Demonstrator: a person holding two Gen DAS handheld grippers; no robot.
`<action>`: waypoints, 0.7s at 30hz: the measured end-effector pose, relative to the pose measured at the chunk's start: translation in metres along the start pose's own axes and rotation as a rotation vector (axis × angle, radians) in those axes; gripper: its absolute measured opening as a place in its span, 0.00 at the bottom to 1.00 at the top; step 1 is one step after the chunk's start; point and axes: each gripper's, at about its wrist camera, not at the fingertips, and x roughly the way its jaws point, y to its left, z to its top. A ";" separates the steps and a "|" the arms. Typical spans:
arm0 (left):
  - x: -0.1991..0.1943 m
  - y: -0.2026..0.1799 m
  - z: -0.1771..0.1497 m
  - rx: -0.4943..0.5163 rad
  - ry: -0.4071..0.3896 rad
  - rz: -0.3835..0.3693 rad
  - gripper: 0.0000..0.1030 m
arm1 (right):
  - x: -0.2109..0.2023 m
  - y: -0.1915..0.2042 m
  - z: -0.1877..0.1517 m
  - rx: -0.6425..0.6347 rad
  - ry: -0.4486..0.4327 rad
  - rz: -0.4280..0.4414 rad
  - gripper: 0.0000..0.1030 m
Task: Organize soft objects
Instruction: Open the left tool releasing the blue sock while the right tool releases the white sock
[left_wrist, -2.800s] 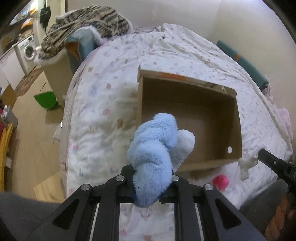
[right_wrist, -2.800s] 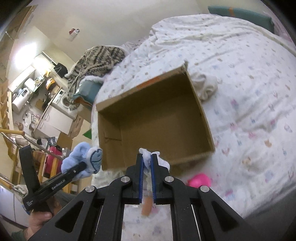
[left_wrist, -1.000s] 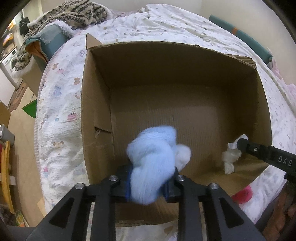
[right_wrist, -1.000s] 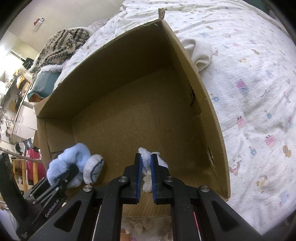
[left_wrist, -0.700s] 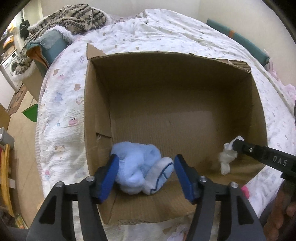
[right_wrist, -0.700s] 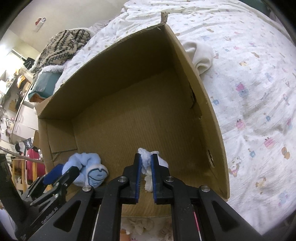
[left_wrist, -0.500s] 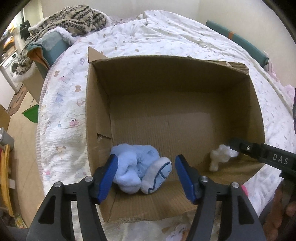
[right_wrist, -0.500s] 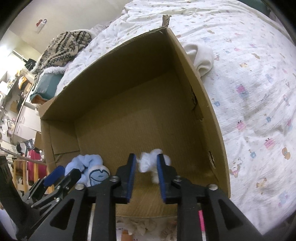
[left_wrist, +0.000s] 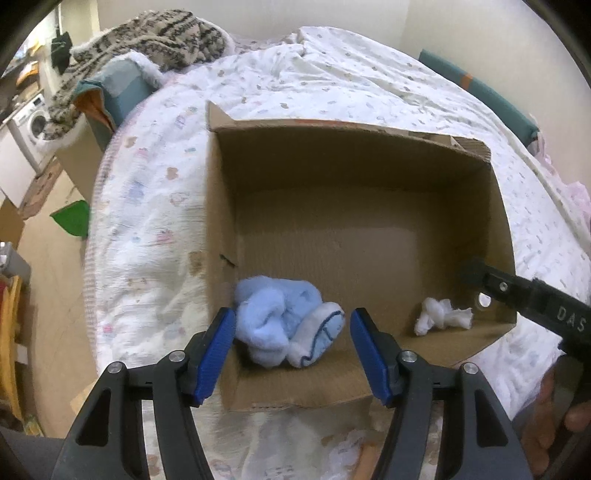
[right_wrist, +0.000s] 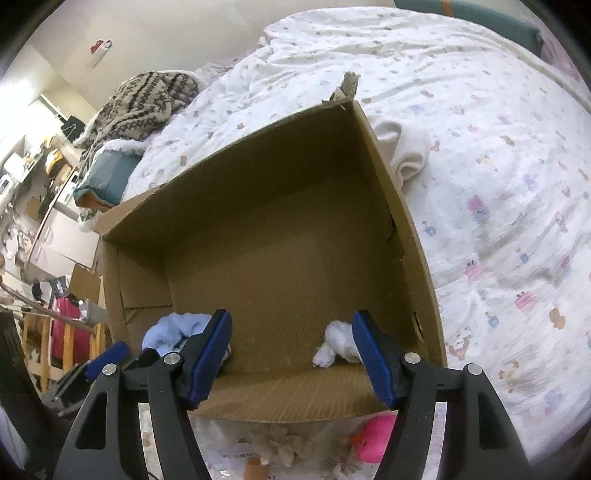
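1. The left gripper (left_wrist: 291, 347) hangs spread wide above the near wall of the cardboard box (left_wrist: 332, 391), holding nothing.
2. The right gripper (right_wrist: 291, 350) is likewise spread wide and empty.
3. A pink toy (right_wrist: 373, 439) lies on the bed (right_wrist: 498, 184) outside that wall.
4. Inside, the blue plush toy (left_wrist: 284, 326) lies in the near left corner; the white cloth (left_wrist: 439, 315) lies near the right wall.

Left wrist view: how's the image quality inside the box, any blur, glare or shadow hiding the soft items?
Left wrist view: strong fisheye bending; cardboard box interior dim but readable, blue plush and white cloth fairly sharp, floor at left smeared. Right wrist view: bedsheet soft at right edge; the plush is half hidden by the right claw.
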 end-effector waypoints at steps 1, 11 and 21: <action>-0.004 0.000 -0.001 -0.001 -0.006 -0.005 0.60 | -0.002 0.001 -0.001 -0.004 -0.002 0.001 0.69; -0.028 0.004 -0.017 -0.025 -0.040 0.023 0.60 | -0.025 -0.001 -0.013 -0.027 -0.023 -0.014 0.69; -0.043 0.019 -0.041 -0.085 -0.046 0.039 0.60 | -0.043 -0.014 -0.030 0.001 -0.027 -0.027 0.69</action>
